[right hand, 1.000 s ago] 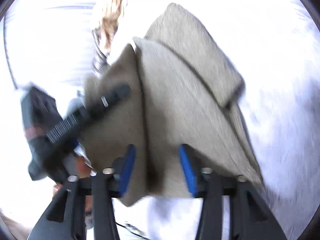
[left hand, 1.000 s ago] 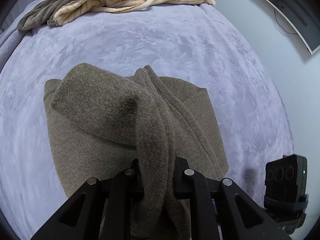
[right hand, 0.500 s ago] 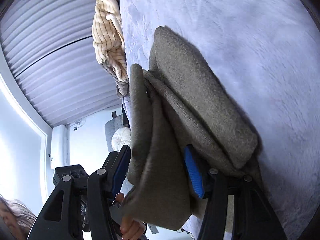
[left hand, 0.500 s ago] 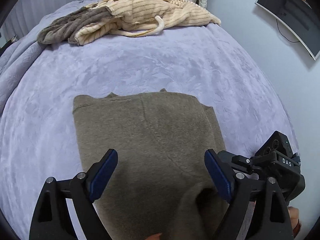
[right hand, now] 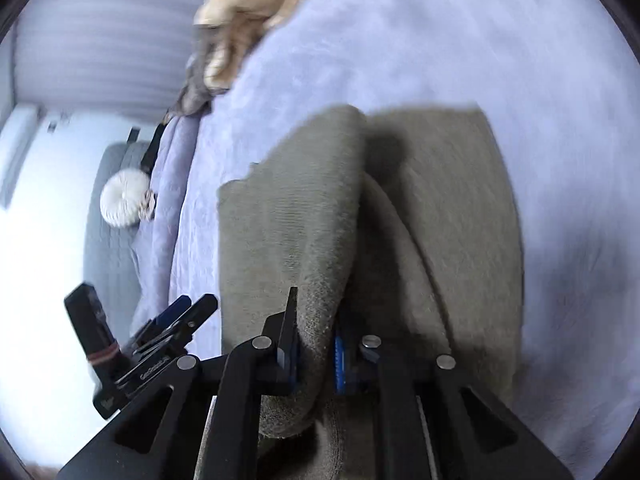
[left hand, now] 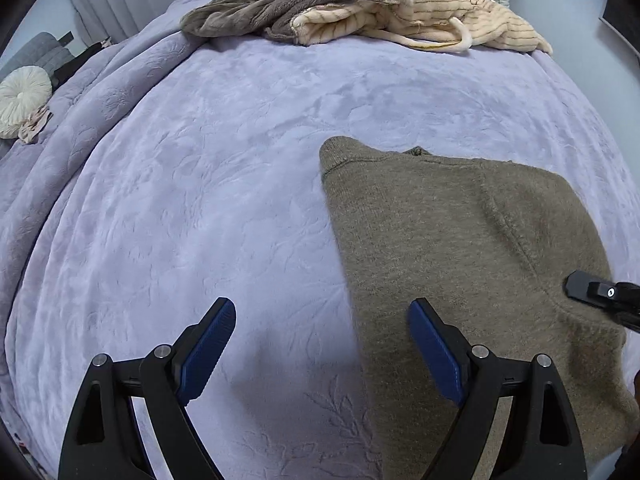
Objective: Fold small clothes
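Right gripper (right hand: 314, 354) just closing, pinches sweater (left hand: 460, 240) fold; left gripper (left hand: 320, 352) empty, fingers spread wide. Risk: one-point lift drags fold loose on bed (left hand: 200, 200).

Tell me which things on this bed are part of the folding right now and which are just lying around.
In the job:
- brown knit sweater, a fold of it pinched in the right tongs, which have just been closing
- left tongs, open over the bedspread beside it

Lying about:
- cream striped garment and dark grey fleece, heaped at the far edge
- round cream cushion
- lilac bedspread
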`<state>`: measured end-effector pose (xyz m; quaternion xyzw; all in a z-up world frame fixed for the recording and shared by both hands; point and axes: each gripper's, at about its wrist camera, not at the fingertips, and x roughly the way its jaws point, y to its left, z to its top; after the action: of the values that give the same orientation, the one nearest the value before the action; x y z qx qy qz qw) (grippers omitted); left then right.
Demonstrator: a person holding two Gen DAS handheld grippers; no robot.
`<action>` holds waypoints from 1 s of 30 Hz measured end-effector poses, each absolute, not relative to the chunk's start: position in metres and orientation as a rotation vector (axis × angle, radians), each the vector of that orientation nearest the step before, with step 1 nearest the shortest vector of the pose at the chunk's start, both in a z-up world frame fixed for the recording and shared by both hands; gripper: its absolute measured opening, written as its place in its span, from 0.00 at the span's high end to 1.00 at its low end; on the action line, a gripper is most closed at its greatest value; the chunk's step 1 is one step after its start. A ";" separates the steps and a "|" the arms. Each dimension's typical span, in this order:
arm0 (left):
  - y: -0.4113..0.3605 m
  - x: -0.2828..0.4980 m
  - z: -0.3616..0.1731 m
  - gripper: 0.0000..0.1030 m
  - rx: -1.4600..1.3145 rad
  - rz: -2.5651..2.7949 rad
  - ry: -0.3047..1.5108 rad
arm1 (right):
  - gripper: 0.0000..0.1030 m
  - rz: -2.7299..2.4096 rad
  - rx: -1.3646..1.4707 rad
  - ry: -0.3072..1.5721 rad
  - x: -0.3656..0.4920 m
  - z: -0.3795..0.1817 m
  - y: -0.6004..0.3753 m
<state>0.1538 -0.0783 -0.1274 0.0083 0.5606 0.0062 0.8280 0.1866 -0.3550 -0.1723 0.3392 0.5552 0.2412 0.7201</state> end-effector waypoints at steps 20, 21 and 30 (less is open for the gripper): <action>-0.114 0.137 -0.126 0.12 0.167 -0.119 1.156 | 0.64 0.371 0.790 1.208 0.126 -0.189 -0.435; -0.110 0.133 -0.124 0.12 0.161 -0.125 1.164 | 0.56 0.396 0.782 1.193 0.117 -0.179 -0.436; -0.099 0.115 -0.118 0.12 0.044 -0.201 1.235 | 0.85 0.521 0.617 1.240 0.068 -0.150 -0.404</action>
<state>0.1148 -0.0989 -0.1184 0.0207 0.5781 -0.0939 0.8103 0.0676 -0.4040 -0.1501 0.2810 0.5649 0.2375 0.7386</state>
